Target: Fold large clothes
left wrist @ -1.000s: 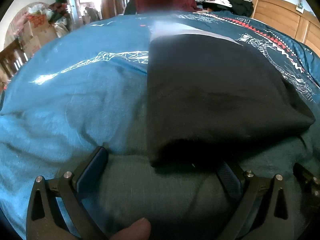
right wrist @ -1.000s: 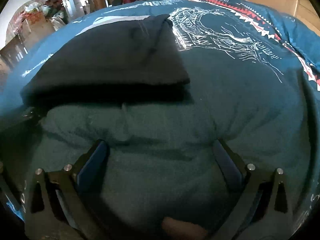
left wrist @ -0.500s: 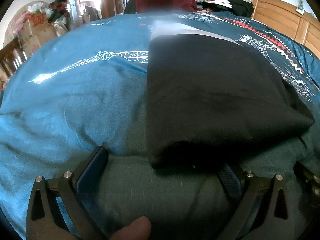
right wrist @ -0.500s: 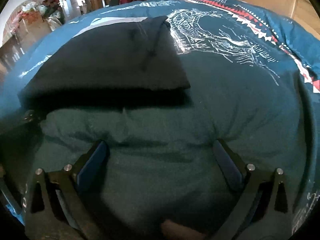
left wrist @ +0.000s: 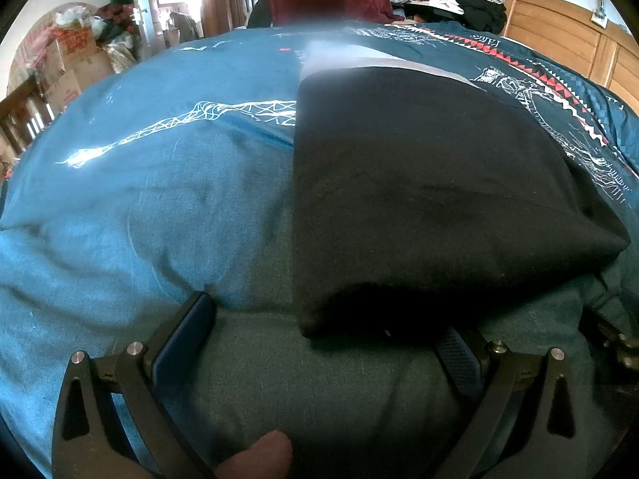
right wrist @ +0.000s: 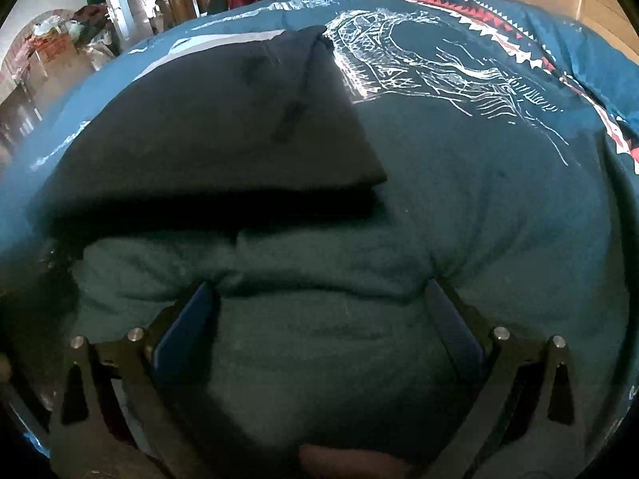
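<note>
Garment: black folded cloth (left wrist: 431, 199) flat on blue printed bedspread (left wrist: 151, 199), near edge just ahead of both grippers.
Left gripper (left wrist: 327, 319): jaws wide apart, right fingertip under cloth edge.
Right gripper (right wrist: 319, 299): jaws wide apart, pressed into bedspread, holding nothing.

A bed (left wrist: 167, 183) fills most of both views, covered by a teal-blue quilt (right wrist: 499, 207) printed with white line drawings and, toward the upper right of the frame, a band of red and white triangles (left wrist: 559, 88). The quilt is puffy, with soft creases across the lower half of each view. Directly on it lies a folded black garment (left wrist: 431, 199), flat, its near edge at lower centre in the left wrist view; in the right wrist view it (right wrist: 223, 127) sits at upper left. A pale grey strip (left wrist: 359, 62) shows at its far end.
</note>
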`<state>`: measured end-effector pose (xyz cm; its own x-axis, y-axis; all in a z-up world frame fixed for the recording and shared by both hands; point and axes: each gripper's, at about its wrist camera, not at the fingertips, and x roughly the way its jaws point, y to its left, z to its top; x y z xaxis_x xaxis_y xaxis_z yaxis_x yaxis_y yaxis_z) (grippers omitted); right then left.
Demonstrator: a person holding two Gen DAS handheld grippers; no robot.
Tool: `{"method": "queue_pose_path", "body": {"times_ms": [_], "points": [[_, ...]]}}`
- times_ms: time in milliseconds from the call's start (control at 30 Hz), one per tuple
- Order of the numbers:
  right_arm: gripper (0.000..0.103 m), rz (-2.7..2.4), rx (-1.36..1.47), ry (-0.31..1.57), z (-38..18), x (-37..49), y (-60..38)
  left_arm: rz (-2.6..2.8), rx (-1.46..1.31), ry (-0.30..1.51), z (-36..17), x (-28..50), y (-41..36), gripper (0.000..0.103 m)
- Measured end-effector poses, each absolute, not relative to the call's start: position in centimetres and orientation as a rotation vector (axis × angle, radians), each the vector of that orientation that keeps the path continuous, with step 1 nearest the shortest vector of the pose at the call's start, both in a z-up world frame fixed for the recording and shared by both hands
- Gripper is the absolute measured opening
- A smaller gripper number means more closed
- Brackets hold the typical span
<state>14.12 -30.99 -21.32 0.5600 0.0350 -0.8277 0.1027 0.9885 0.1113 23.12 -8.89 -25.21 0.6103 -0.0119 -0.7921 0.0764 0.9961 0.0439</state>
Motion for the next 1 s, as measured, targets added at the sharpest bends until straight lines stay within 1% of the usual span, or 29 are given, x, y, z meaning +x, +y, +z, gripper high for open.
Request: {"method": "queue_pose_path", "body": {"times_ms": [533,700,800,867,933,1000], "points": [[0.103,-0.047,0.149,0.972,-21.3,14.1,-31.0,-0.050,0.077,0.914,-25.2,23.2,-8.9,0.103],[0.103,-0.069,0.074,1.023,-20.0,14.1,-30.1,-0.082,0.038,0.940,-24.5,23.5,-8.3,0.103],[0.103,-0.110,-0.021,1.014,-17.6,13.2,-29.0,-0.119,-0.002,0.981,-23.1,23.8,-7.6,0.103],[0.103,-0.131,-0.090,0.983,-14.6,12.5,-27.5,-0.103,-0.008,0.994,-21.0,23.2,-7.0,0.103],[0.103,-0.159,-0.106,0.959,-11.6,12.0,-26.4,-0.075,-0.048,0.967,-17.6,21.9,-5.8,0.103],[0.103,-0.196,-0.107,0.925,-8.5,11.3,-25.7,-0.069,-0.136,0.906,-12.6,20.0,-3.6,0.103]]}}
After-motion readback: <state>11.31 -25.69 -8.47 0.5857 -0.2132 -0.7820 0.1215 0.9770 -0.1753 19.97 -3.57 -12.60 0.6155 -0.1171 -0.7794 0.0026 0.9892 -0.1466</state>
